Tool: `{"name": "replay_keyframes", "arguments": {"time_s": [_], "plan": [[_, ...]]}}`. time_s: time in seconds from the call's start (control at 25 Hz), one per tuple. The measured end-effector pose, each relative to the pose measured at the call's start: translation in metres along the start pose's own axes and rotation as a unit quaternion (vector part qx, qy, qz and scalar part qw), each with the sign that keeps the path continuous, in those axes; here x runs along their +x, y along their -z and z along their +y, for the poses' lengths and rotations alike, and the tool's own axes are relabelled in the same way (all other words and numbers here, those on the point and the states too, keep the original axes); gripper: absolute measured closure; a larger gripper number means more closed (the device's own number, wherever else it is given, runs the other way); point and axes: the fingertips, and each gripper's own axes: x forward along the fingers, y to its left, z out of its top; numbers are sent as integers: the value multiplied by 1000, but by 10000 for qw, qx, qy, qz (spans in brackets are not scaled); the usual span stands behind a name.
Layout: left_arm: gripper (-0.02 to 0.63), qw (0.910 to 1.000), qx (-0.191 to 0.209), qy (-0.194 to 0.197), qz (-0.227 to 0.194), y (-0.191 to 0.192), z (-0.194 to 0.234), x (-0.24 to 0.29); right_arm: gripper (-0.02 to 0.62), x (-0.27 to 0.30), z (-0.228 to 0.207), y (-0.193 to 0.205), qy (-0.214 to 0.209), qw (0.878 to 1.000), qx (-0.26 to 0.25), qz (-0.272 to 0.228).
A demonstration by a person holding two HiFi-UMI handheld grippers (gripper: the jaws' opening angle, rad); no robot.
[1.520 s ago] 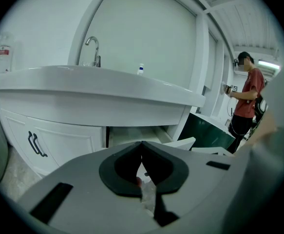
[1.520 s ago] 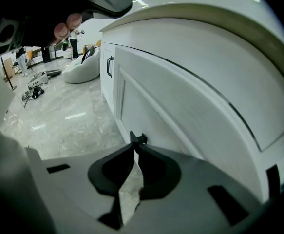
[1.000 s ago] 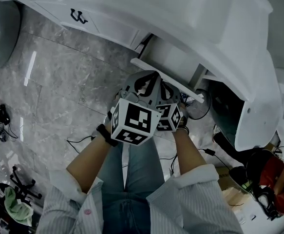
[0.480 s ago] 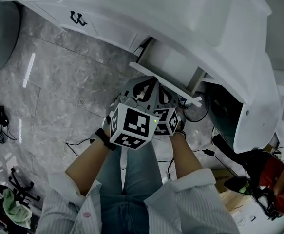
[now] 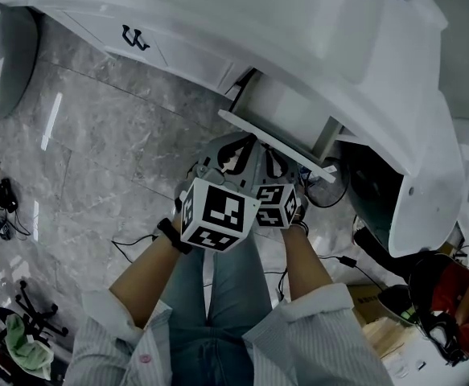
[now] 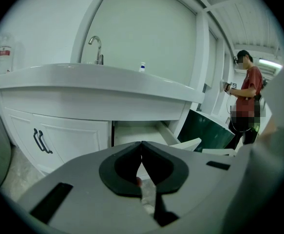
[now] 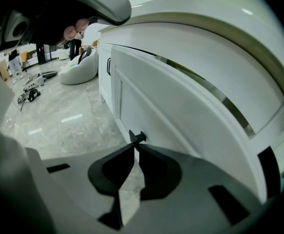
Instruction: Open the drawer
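Observation:
The white drawer of the vanity stands pulled out part-way, and its front panel faces me. My right gripper is at that panel. In the right gripper view its tips stand a sliver apart just under the small black handle. The jaws have just been opening and no longer press on the handle. My left gripper hangs beside it, shut with nothing in it. Its tips meet in front of the open drawer.
A cabinet door with black pulls is to the left of the drawer. A dark green panel leans at the right. Cables lie on the marble floor under the drawer. A person in a red shirt stands far right.
The drawer front and both grippers sit slightly lower in the head view. Otherwise nothing visibly differs.

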Motion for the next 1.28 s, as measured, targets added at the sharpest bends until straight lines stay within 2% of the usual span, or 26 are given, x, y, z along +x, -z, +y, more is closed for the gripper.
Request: {"name": "replay_keyframes", "arguments": {"time_s": [0.16,0.48,0.92,1.28], "plan": [[589,10000,-35,-65,-9,2,3,-5,560,1,-2,10,54,9994,328,136],[589,9999,67,-87,3,0,-1,-19,560,-19,-2,15,76,9984,535,168],[589,9996,191,-147,-109,-28,-11,-46,560,-66,-17,-23,208,9959,856,-215],[589,9988,245,-259,-328,-66,-25,-84,560,-138,-31,-67,228,9863,1450,-750]]}}
